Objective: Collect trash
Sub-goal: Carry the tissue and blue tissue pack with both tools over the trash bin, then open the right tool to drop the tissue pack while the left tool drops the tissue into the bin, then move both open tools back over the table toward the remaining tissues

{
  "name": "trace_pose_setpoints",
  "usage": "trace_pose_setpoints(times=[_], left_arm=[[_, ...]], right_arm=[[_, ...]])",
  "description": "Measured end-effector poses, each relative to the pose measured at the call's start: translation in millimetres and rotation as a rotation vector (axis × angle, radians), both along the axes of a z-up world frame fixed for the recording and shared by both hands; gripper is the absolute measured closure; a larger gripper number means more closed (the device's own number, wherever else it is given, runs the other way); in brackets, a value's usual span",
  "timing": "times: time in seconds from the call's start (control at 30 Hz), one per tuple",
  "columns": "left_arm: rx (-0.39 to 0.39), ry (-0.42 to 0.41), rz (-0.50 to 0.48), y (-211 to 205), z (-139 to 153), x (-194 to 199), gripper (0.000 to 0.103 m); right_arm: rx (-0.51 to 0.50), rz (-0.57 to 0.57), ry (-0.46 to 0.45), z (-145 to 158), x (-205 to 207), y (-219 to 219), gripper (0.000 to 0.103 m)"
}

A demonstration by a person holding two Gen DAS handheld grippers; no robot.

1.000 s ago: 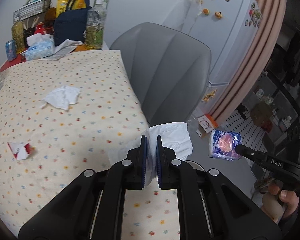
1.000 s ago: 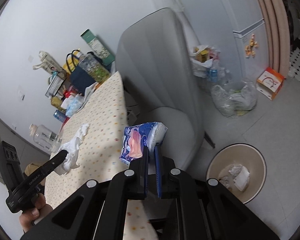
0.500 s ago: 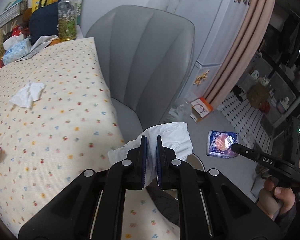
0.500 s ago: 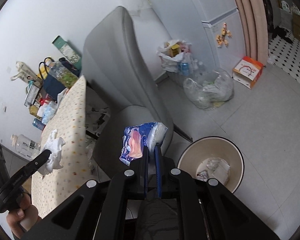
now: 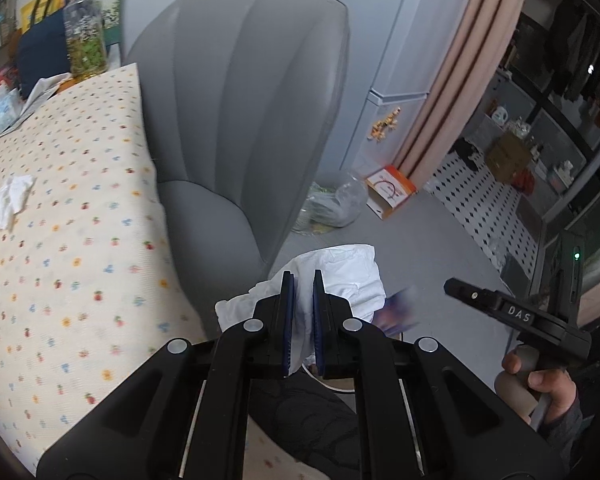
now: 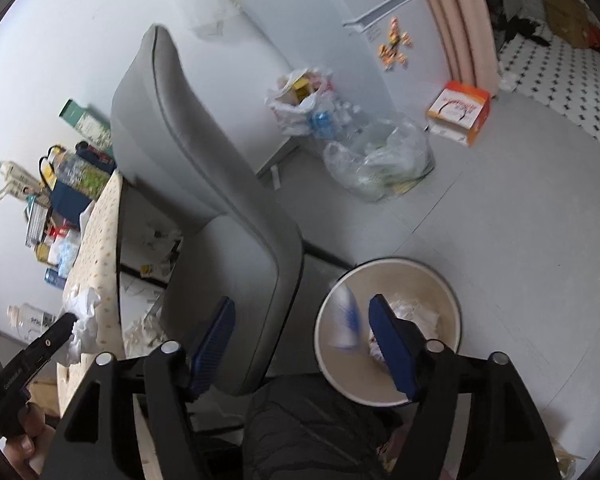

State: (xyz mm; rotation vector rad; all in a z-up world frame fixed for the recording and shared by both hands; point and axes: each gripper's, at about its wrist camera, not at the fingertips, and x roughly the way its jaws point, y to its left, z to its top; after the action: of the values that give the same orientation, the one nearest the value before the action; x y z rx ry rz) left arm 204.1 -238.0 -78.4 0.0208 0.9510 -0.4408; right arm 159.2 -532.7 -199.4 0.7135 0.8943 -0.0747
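The right gripper (image 6: pixel 300 332) has just sprung wide open — its blue wrapper (image 6: pixel 346 322) drops, blurred, toward the bin (image 6: pixel 452 308) — while the left gripper (image 5: pixel 301 312) stays clamped on a tissue (image 5: pixel 348 276), next to go.

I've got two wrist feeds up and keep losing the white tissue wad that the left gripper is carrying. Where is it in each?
Left wrist: the white tissue wad sits low, just right of centre, pinched in the left gripper.
Right wrist: it shows at the lower left edge, at that gripper's tip, against the table's edge.
Shared landmark: the grey chair, which fills the middle in both.
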Motion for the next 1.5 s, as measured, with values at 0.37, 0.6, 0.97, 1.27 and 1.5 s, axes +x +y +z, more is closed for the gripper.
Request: trace_pose_setpoints(times=[0.37,0.6,0.97,1.27,1.5], left_arm=[[0.036,0.036,-0.089,-51.1,-12.0,-0.8,0.094],[0.045,0.082,-0.162,-89.2,-22.9,-2.5,0.087],[0.016,0.063,-0.123,-91.7,-17.5,-0.8,0.007],[-0.039,0.060,-0.040,-51.0,-7.0,-4.9,0.006],[-0.086,0.048,0.042,-8.8,3.4,-5.5,0.006]], right_arm=[[0.000,-0.069,-0.015,3.4,-20.2,-41.5,0.024],[0.008,-0.122,-0.023,2.7,-36.4,-70.7,0.024],[0.031,-0.157,-0.020,-3.9,-46.2,-87.0,0.022],[0.012,-0.107,-0.045,10.6,-37.7,-62.4,0.013],[-0.021,-0.039,-0.054,24.5,-24.6,-28.5,0.010]])
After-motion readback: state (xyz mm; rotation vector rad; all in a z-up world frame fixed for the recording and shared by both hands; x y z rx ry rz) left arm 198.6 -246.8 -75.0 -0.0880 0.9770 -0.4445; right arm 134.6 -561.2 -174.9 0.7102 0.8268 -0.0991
